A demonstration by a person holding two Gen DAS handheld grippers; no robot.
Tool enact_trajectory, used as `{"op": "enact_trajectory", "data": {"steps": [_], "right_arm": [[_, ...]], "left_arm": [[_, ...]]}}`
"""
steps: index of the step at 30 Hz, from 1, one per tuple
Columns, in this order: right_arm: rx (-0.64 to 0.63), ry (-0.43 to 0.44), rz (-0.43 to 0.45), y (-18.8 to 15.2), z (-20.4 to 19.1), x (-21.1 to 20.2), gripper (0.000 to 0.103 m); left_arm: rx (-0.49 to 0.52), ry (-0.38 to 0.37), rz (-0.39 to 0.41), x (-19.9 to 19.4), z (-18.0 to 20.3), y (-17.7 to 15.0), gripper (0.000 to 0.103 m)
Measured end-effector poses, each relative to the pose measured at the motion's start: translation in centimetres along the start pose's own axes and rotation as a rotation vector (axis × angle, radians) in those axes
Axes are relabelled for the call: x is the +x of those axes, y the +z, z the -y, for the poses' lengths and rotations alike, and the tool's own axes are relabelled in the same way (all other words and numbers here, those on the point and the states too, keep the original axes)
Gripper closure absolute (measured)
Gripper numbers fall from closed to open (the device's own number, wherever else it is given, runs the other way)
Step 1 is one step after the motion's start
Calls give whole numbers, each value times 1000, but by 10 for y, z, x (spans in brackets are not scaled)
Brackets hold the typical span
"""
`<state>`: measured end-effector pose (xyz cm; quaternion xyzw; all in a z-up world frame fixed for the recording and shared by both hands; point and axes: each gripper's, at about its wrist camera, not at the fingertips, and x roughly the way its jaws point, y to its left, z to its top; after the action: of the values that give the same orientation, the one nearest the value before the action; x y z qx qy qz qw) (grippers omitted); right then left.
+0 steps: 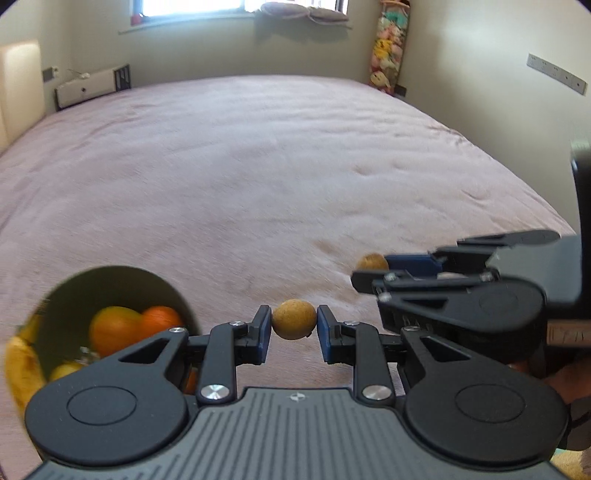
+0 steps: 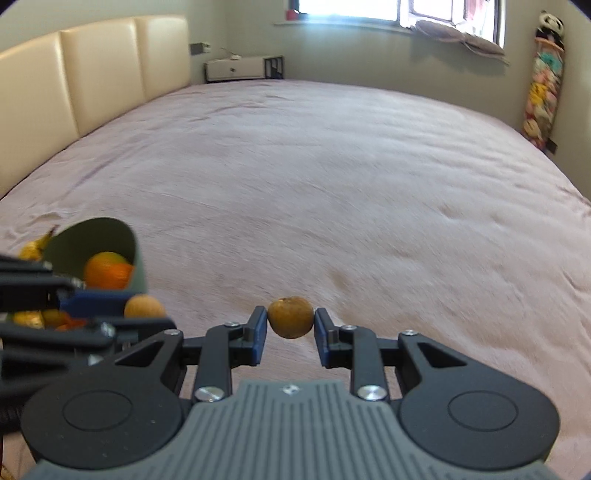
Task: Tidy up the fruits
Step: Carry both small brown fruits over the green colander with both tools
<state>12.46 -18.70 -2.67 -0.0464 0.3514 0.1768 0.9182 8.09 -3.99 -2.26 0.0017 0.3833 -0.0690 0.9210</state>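
A: Left gripper (image 1: 294,325) clamped on a small tan round fruit (image 1: 294,319), blue pads pressed to its two sides, carried above the bed.

B: Right gripper (image 2: 290,323) likewise, clenched on a darker brown round fruit (image 2: 290,317), also clear of the cover.

A: Seen from the left wrist, right gripper off to the right side, near but apart, with its brown fruit poking out past the blue pad.

B: From the right wrist, the mirror of that: left gripper at the left edge, tan fruit at its tip.

A: Farther out to the left, a green container (image 1: 168,295) lying tilted on the bed, mouth facing the cameras. Inside, two orange fruits (image 1: 114,326) side by side and something small and yellow lower down, too blurred to name.

B: Bananas (image 1: 20,363) just beside the container's outer left wall.

A: Underneath it all, a pink bed cover (image 2: 332,184), lightly wrinkled.

B: Beyond that, a cream padded headboard (image 2: 96,70), a low nightstand (image 2: 243,68) by the wall, a bright window (image 2: 351,9), and a hanging column of soft toys (image 2: 541,92) in the corner.
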Motion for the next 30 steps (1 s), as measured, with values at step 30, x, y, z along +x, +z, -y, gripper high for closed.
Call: {"op": "enact_trajectory", "data": {"steps": [30], "right_arm": [[-463,227,-33,34,-168,-5,79]], "left_arm": [[-332,170,-185,-42,-129,-19,74]]}}
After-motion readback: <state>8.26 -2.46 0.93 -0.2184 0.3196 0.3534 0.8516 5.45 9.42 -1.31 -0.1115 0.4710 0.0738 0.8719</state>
